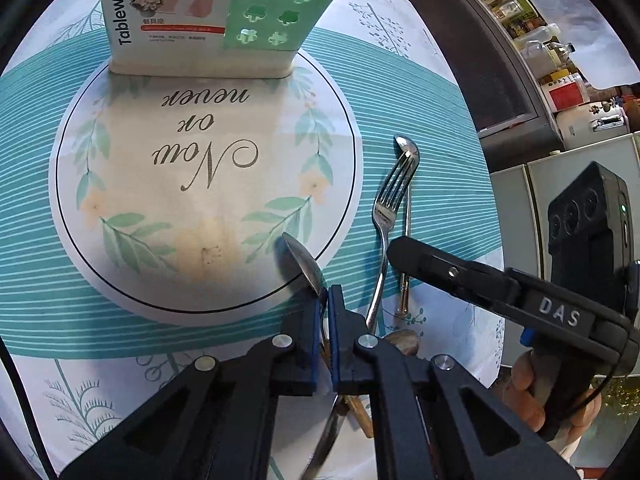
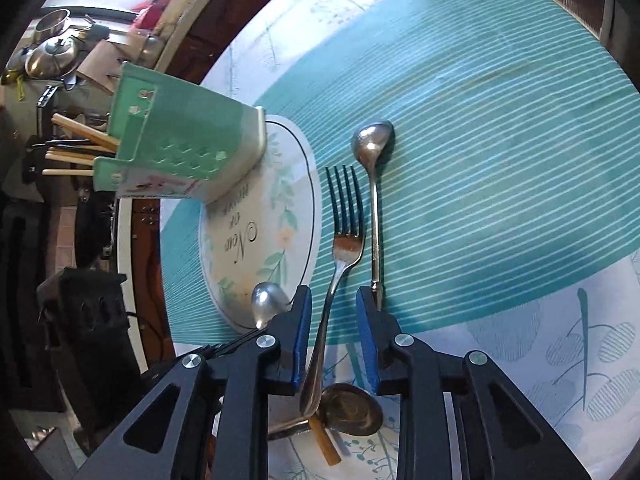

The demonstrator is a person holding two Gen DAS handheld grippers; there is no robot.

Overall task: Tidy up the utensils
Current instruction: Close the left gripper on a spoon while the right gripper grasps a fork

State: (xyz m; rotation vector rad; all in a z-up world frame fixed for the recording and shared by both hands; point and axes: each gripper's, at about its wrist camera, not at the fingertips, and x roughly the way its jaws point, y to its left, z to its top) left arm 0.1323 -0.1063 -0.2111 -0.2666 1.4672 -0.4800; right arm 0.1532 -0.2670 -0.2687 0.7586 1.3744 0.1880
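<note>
— Left wrist view: what is clamped?
— A spoon [image 1: 304, 262] is pinched at its neck by the left gripper [image 1: 325, 300], over the tablecloth [image 1: 420, 92].
— Right wrist view?
— A fork [image 2: 340, 248] is straddled by the right gripper [image 2: 334, 312]; its pads are not yet touching.

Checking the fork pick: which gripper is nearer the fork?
Right. The right gripper straddles the fork handle, pads not visibly touching. The left gripper sits beside it, shut on a spoon.

Left wrist view: you look steeply down, close over the teal-striped tablecloth [image 1: 400, 92].
Right wrist view: likewise close, tilted.
Shared: steel four-tined fork [image 1: 390, 200] [image 2: 345, 216] at twelve o'clock; green perforated plastic holder [image 1: 280, 4] [image 2: 188, 140].
</note>
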